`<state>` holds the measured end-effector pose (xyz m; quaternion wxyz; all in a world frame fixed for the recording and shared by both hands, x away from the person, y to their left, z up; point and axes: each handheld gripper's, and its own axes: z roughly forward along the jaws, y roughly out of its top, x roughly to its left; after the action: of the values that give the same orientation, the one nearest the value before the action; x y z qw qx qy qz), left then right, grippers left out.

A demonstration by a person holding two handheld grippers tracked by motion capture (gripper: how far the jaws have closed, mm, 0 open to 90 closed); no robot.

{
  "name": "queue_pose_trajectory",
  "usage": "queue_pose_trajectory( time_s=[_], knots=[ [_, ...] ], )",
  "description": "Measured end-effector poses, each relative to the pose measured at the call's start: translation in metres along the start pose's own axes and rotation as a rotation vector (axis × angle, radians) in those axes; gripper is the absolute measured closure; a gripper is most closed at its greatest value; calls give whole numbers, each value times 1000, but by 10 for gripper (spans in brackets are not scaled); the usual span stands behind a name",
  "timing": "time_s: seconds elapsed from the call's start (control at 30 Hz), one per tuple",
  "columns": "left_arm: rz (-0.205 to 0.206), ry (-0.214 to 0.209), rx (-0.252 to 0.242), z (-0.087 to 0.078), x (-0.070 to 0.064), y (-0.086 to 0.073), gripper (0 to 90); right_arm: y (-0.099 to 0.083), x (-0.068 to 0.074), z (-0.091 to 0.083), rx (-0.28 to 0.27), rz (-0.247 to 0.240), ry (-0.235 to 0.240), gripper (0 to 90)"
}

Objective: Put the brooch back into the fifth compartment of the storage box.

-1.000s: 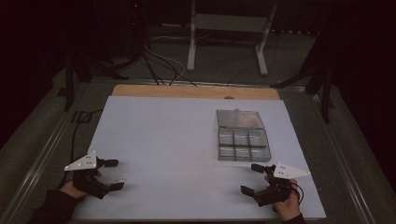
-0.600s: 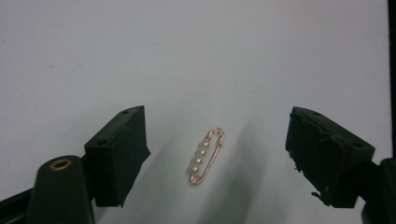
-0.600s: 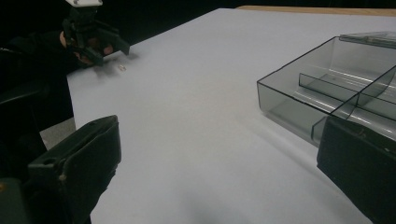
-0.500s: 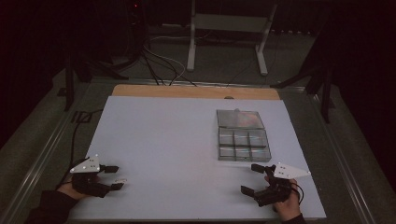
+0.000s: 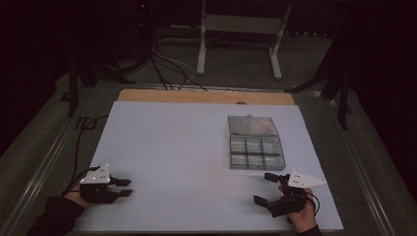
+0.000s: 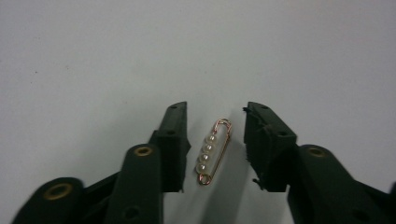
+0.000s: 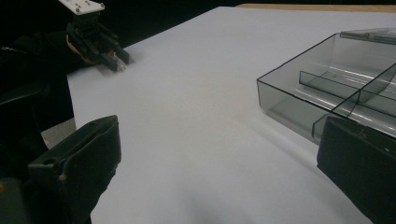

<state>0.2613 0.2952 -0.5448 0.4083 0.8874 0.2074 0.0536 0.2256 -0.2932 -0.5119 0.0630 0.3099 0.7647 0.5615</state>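
A small gold safety pin with a row of pearls (image 6: pixel 214 151) lies flat on the white table sheet. My left gripper (image 6: pixel 215 111) is open around it, one jaw on each side, and neither jaw touches it. In the high view the left gripper (image 5: pixel 126 188) sits low at the near left of the table. At the near right, my right gripper (image 5: pixel 262 188) is wide open with nothing between its jaws. In its own view the right gripper (image 7: pixel 219 135) points across the sheet at the left gripper (image 7: pixel 112 58). A clear compartment box (image 5: pixel 255 152) lies just beyond the right gripper.
The box (image 7: pixel 327 88) has several empty cells, and its open lid (image 5: pixel 252 125) lies flat behind it. A wooden strip (image 5: pixel 206 97) runs along the far edge of the white sheet (image 5: pixel 172 147). Cables (image 5: pixel 78 147) trail off the left side.
My left gripper has sunk a little lower and shifted slightly right, and its jaws look closer together. The right gripper has hardly moved.
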Motion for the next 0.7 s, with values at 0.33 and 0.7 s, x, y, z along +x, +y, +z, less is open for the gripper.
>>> queue_pose_trajectory(
  time_s=[0.33,0.7],
  knots=[
    [41,4,49,1,-2,6,842,0,0,0,3,0,-2,0],
    [29,-3,33,-2,0,9,877,0,0,-1,1,-1,-3,0]
  ],
)
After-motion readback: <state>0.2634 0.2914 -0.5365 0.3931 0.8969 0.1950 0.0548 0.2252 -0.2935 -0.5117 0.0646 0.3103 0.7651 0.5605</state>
